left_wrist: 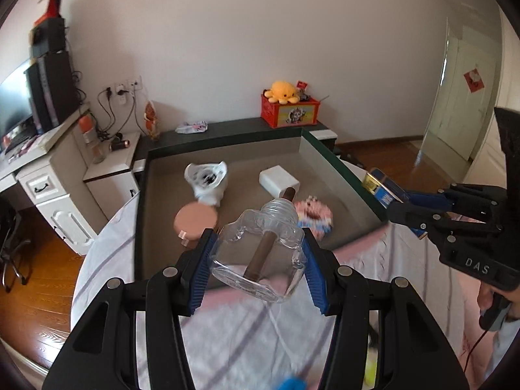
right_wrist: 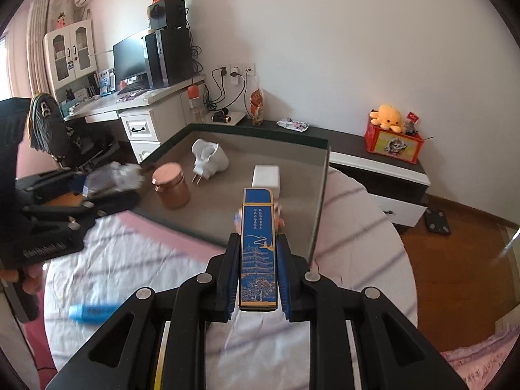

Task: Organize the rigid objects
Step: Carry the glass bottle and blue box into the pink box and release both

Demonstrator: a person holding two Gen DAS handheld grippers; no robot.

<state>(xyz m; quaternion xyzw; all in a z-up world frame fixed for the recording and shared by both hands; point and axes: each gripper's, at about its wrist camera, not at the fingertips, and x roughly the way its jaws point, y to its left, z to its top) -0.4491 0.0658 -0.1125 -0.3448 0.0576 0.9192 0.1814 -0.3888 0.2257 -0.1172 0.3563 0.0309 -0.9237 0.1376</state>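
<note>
My left gripper is shut on a clear plastic bottle with a brown stick through it, held above the pink-and-white cloth just short of the grey tray. My right gripper is shut on a long blue box printed with a gold pagoda, held over the tray's near edge. In the left wrist view the right gripper shows at the right with the blue box. The left gripper appears blurred at the left of the right wrist view.
In the tray lie a copper jar, a white plug adapter, a white box and a pink patterned thing. A blue tube lies on the cloth. A desk, a chair and a low cabinet with a red box surround it.
</note>
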